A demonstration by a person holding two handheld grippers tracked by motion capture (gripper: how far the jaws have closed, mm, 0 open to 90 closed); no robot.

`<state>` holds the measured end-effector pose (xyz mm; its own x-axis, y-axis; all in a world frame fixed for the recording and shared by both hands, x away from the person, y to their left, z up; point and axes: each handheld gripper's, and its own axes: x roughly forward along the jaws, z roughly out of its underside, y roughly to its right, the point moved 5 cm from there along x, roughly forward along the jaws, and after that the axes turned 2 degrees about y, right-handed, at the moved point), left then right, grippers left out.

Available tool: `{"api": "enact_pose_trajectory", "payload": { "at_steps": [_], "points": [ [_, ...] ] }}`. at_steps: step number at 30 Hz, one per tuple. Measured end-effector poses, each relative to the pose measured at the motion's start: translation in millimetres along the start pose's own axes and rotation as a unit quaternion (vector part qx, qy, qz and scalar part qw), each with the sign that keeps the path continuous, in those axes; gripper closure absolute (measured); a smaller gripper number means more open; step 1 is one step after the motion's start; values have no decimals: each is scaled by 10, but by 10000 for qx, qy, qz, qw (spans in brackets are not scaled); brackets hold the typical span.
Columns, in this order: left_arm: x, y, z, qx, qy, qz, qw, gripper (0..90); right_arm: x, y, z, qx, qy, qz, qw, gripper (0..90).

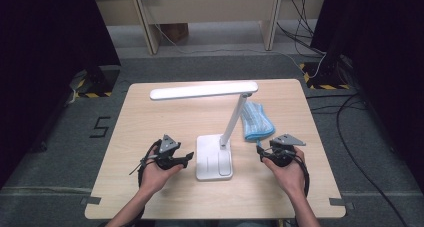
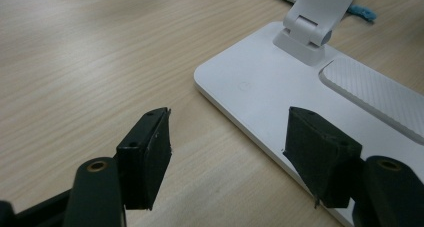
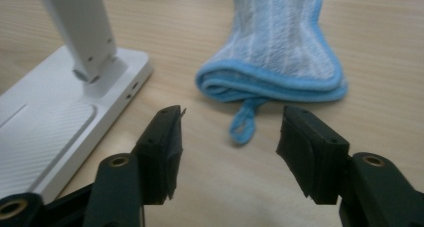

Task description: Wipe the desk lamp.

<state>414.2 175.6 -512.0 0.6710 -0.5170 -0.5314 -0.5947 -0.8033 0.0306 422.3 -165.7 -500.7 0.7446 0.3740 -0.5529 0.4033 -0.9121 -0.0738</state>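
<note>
Both claws are gaping wide, holding nothing. The left claw (image 1: 189,158) is facing the lamp (image 1: 214,157) base; the right claw (image 1: 262,154) is facing the cloth (image 1: 256,120) lying beside it on the desk (image 1: 150,117). Probably best: approaching the cloth's folded edge low.

A light wooden table (image 1: 150,117) with rounded corners is seen from above, set on a grey floor (image 1: 75,137). A white desk lamp (image 1: 214,157) is stood near the table's centre, its flat base toward 6 o'clock and its arm slanted up to a long head over the 12 o'clock side. A folded blue cloth (image 1: 256,120) is laid just beside the lamp, at about 2 o'clock from the base.
</note>
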Motion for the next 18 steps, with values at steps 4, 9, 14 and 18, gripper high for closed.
{"api": "enact_pose_trajectory", "payload": {
  "at_steps": [4, 9, 14, 18],
  "points": [
    [-18, -1, 57, 18, -43, 15, 10000, 341, 152, 215, -209, 38, 59, 184, 9998, 390],
    [10, 12, 57, 39, -51, 45, 10000, 350, 454, 386, -445, 172, -34, 324, 9993, 420],
    [-7, -6, 65, 61, -58, 26, 10000, 352, 710, 421, -587, 24, -122, 517, 9986, 350],
    [-38, 17, 72, 51, -45, 60, 10000, 351, 905, 396, -626, -62, -189, 582, 9981, 308]
  ]
}}
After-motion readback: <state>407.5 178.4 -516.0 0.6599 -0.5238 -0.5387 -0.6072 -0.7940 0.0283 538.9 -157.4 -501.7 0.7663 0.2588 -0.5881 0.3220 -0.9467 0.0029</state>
